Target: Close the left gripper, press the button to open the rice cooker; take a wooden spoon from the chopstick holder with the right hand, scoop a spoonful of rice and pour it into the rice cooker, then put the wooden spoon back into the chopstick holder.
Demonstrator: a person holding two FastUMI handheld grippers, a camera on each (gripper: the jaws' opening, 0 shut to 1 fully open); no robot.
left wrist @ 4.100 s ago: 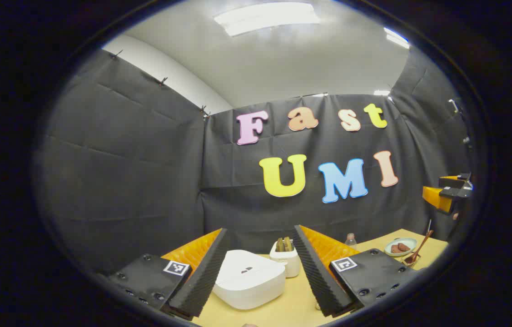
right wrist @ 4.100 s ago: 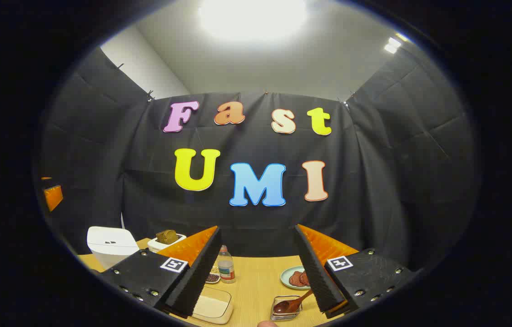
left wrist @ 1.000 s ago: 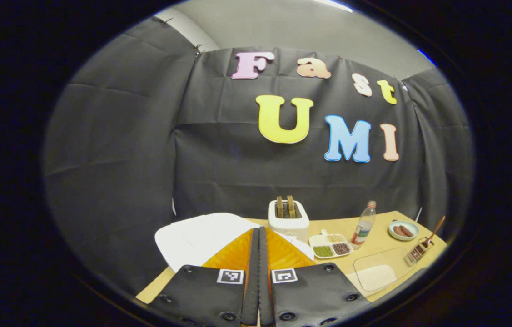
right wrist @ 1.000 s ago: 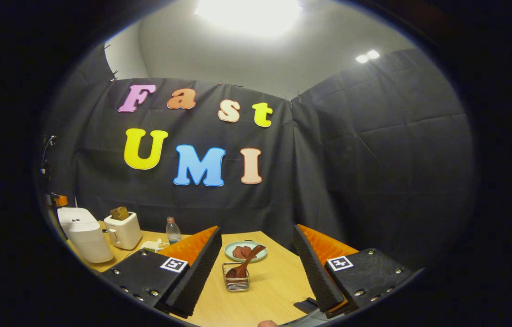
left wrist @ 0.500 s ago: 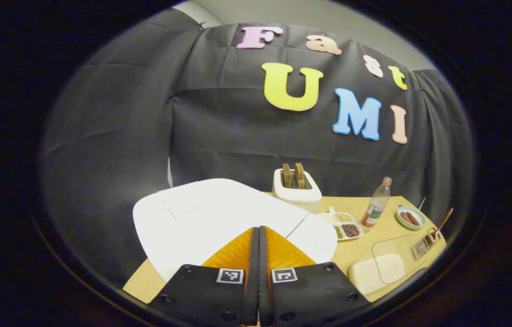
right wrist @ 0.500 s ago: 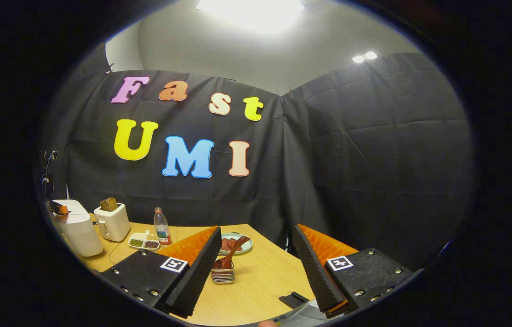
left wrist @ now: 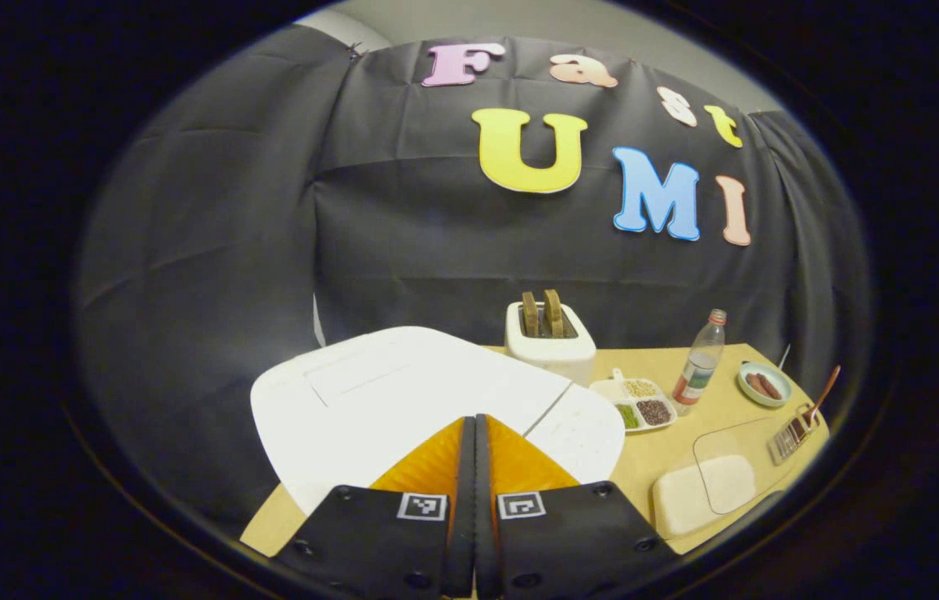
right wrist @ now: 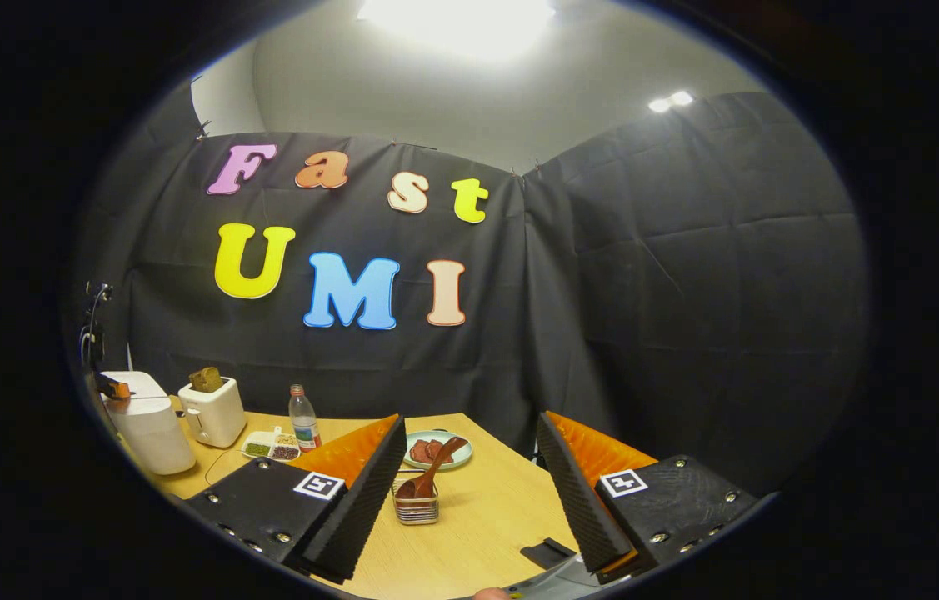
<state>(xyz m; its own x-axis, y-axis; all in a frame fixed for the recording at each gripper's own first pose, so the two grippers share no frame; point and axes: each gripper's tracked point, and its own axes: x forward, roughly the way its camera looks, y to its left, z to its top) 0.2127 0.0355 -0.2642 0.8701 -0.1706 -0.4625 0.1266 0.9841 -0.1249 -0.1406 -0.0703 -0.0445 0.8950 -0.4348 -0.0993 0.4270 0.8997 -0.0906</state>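
I am holding my left tool (left wrist: 474, 433) with its two fingers pressed flat together, gripping nothing, because one blunt tip suits pushing a button; it is pointing down onto the closed white lid of the rice cooker (left wrist: 402, 400), at the lower centre of the left gripper view. I am keeping my right tool (right wrist: 469, 475) spread wide and empty, lined up towards the chopstick holder (right wrist: 417, 507), which is standing on the tabletop (right wrist: 486, 517) at the lower centre of the right gripper view. The wooden spoon (right wrist: 432, 475) is sitting bowl-down in it, its handle leaning up and to the right.
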